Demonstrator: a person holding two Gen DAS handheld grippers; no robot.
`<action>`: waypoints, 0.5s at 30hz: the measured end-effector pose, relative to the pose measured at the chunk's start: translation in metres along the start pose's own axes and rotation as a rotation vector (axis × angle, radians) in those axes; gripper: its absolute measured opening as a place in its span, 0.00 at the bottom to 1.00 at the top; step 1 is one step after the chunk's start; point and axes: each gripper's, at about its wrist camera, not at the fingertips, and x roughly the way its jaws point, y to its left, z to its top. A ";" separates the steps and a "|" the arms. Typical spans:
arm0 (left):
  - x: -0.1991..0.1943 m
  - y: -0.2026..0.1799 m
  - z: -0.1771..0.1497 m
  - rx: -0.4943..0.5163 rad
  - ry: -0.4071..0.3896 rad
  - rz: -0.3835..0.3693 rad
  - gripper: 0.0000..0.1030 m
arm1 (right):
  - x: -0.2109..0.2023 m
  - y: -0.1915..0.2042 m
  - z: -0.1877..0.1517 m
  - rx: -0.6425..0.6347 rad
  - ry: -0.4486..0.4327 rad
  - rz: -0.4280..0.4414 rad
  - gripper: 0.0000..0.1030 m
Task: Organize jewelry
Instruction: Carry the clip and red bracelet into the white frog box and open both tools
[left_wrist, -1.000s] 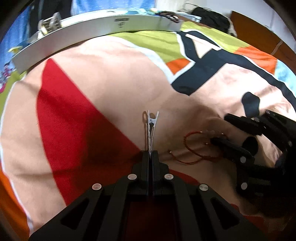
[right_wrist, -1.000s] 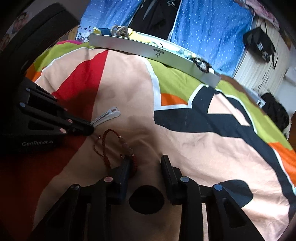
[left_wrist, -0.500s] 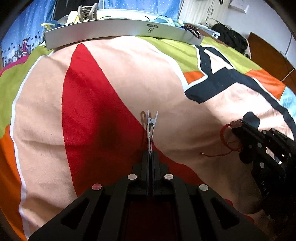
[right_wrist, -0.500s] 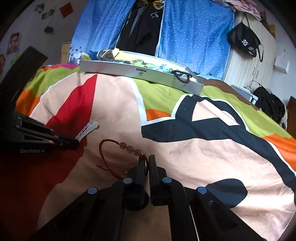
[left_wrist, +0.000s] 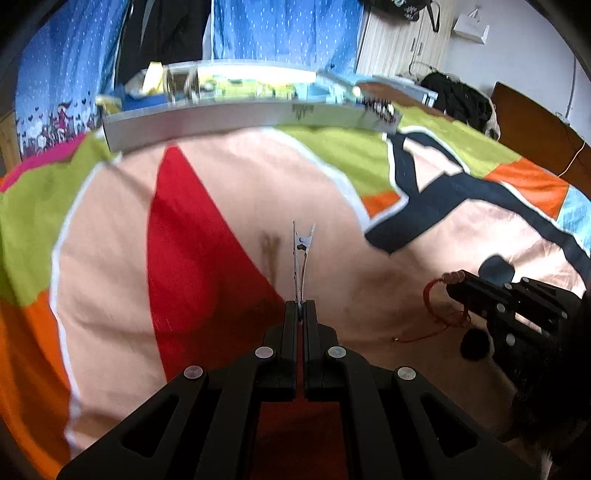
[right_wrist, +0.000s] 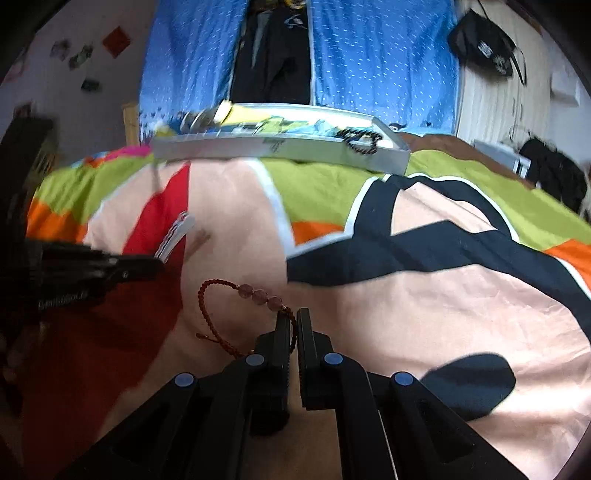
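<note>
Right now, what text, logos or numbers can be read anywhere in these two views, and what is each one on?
Nothing reads clearly.
Left tool body, right wrist view: pale lettering, too blurred to quote.
Tray front wall: dark printed mark, blurred in both views.
Black bag hanging on the wall: white print, too small to read.
Wall pictures: no legible writing.
</note>
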 end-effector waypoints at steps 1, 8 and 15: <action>-0.002 0.000 0.005 0.002 -0.008 0.003 0.00 | 0.000 -0.007 0.011 0.026 -0.008 0.013 0.04; -0.022 0.016 0.069 -0.050 -0.096 -0.030 0.00 | 0.016 -0.030 0.111 0.021 -0.102 0.059 0.04; -0.016 0.030 0.143 -0.028 -0.160 -0.015 0.00 | 0.055 -0.036 0.191 -0.014 -0.168 0.050 0.04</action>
